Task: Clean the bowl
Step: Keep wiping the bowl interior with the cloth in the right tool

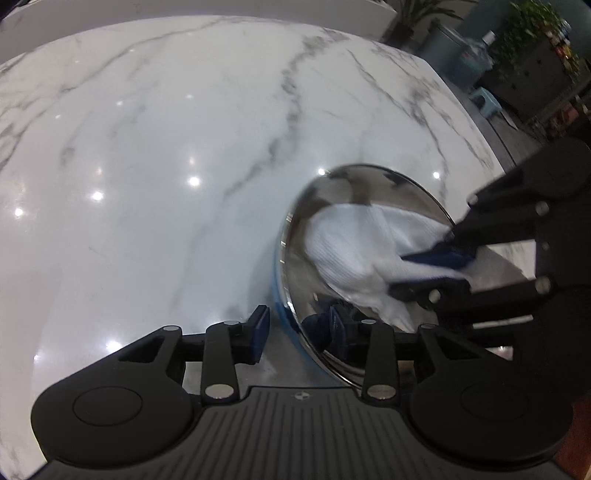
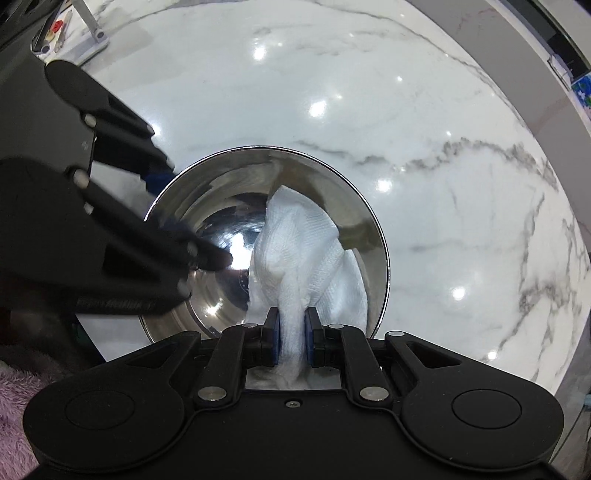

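Note:
A shiny steel bowl [image 1: 354,206] [image 2: 207,229] stands on the white marble table [image 1: 166,147] [image 2: 424,129]. A white cloth [image 1: 354,243] [image 2: 306,243] lies inside it. My right gripper [image 2: 293,328] is shut on the cloth at the bowl's near rim; it also shows in the left wrist view [image 1: 436,271]. My left gripper [image 1: 297,332] straddles the bowl's rim, one blue pad outside and one inside, gripping the wall. In the right wrist view it [image 2: 173,206] reaches over the bowl's left rim.
Plants and a grey bin [image 1: 454,51] stand beyond the table's far right edge. A metal stand [image 2: 90,33] sits at the far left of the table. A purple fleece fabric [image 2: 14,398] shows at the lower left.

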A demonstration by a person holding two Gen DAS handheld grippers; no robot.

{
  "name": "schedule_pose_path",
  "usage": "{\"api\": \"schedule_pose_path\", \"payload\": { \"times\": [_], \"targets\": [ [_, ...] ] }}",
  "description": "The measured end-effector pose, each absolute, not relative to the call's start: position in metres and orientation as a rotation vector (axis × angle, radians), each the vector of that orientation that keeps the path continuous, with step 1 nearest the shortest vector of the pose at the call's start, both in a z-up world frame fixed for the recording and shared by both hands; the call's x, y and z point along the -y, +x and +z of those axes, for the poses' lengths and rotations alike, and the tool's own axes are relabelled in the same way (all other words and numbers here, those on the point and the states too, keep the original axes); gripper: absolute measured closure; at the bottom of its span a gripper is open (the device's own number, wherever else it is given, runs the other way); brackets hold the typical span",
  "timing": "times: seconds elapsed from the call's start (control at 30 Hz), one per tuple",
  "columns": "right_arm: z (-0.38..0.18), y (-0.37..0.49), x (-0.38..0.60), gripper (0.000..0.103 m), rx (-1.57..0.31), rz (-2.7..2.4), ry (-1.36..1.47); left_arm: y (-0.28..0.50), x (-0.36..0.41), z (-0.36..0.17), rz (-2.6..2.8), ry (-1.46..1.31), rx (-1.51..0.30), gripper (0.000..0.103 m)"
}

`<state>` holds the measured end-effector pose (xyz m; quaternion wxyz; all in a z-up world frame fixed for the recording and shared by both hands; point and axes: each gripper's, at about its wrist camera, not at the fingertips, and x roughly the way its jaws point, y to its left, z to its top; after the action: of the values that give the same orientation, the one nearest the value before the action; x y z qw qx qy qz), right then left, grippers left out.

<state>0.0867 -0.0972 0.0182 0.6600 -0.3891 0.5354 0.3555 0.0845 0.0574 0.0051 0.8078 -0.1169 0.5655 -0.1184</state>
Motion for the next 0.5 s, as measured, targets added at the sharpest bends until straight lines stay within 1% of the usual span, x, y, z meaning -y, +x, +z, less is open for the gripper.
{"api": "schedule_pose_path", "payload": {
  "times": [0.07,0.1,0.13,0.33,0.5],
  "targets": [
    [0.023,0.085,0.1,0.092,-1.212,0.806,-0.878,0.084,-0.058,0.005,-0.258,-0.25,-1.211,0.071],
    [0.024,0.085,0.101,0.092,-1.213,0.806,-0.877,0.084,-0.058,0.006,-0.26,-0.252,-1.208,0.076],
    [0.024,0.085,0.101,0.092,-1.214,0.806,-0.876,0.083,-0.059,0.006,-0.26,-0.254,-1.204,0.079],
    [0.025,0.085,0.102,0.092,-1.232,0.808,-0.856,0.084,-0.066,0.009,-0.22,-0.284,-1.172,0.087],
    [0.03,0.092,0.107,0.092,-1.356,0.889,-0.618,0.086,-0.069,0.01,-0.184,-0.294,-1.144,0.089]
  ]
}}
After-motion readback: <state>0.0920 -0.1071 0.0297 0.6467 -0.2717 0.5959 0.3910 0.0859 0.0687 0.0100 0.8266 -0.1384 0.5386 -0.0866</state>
